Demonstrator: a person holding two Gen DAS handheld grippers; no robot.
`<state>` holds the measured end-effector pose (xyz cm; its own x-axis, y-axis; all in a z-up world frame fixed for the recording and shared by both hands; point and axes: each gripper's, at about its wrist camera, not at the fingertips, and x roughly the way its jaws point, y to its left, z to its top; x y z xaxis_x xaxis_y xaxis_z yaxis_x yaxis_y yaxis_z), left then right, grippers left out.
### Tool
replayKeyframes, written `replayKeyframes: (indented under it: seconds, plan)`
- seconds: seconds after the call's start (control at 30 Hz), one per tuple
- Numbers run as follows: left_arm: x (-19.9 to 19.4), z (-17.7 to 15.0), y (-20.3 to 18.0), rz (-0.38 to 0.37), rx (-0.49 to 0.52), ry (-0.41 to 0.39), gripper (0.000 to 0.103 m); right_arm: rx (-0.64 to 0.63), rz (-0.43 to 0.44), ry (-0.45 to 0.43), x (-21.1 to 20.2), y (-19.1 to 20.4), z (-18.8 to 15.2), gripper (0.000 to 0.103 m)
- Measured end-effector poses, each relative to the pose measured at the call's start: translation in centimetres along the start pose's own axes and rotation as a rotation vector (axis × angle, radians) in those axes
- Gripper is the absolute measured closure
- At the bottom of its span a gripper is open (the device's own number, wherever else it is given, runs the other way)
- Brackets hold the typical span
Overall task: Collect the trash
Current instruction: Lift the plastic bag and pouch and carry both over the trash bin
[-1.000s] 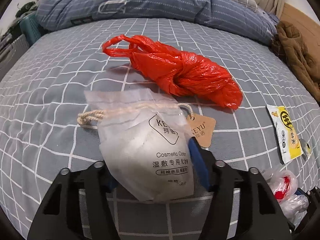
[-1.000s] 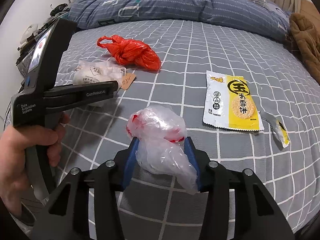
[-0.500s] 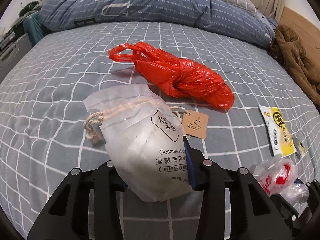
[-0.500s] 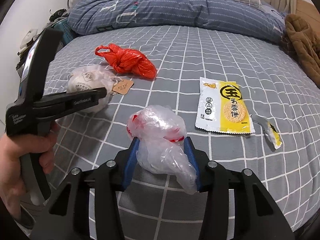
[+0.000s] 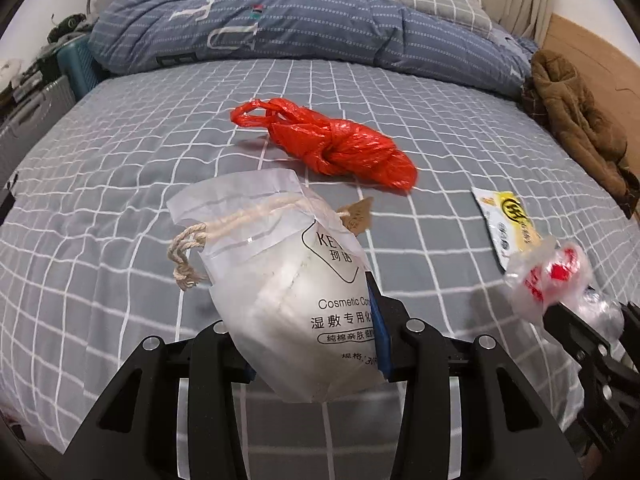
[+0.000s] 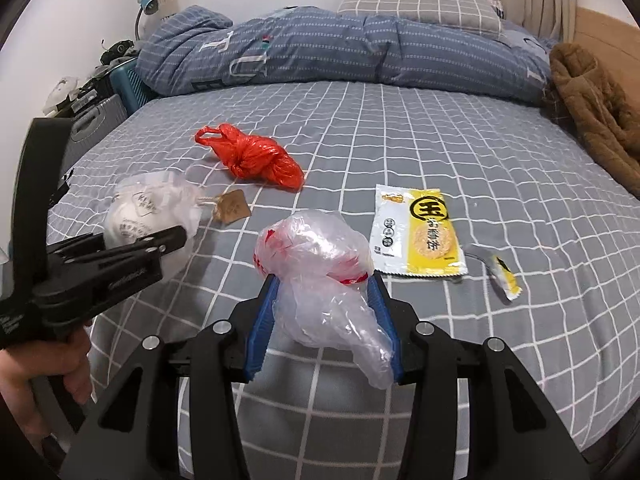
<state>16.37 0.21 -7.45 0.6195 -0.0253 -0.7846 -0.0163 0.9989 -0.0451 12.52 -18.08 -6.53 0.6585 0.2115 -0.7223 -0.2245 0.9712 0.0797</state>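
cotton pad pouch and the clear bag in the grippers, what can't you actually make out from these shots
- Cotton pad pouch, left wrist view: the left gripper pads cover its lower sides and cut off the printed text; its underside is hidden.
- Same pouch, right wrist view: print too small to read.
- Clear plastic bag, right wrist view: crumpled film hides any contents; only red print shows. The right gripper covers its sides.
- Brown paper tag, left wrist view: partly behind the pouch, lettering blurred.

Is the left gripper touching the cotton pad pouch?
Touching. In the left wrist view, the left gripper is closed on the cotton pad pouch, its blue pad pressing the side.
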Motion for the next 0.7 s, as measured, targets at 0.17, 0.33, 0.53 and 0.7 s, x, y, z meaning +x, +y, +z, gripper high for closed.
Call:
replayKeyframes:
  seconds: [0.17,0.33,0.53,0.7]
  plan:
    - [-2.1,-1.4,-0.6,-0.012,0.005,-0.014,0.062,0.002,-0.006,-0.011,-1.5,-0.2,-0.6,0.059]
    - [-3.7,-3.1,-1.1,-0.021,0.012,-0.011,0.062,-0.001,-0.018,-0.017,-3.0,0.0,-1.6,0.059]
    - [-5.5,-5.2,-1.4,-0.026,0.014,-0.005,0.062,0.007,-0.022,-0.024,-4.7,0.3,-2.6,0.059]
    - [-6.9,-6.7,-1.5,-0.031,0.016,-0.005,0.062,0.010,-0.015,-0.028,-6.0,0.8,-3.6,0.059]
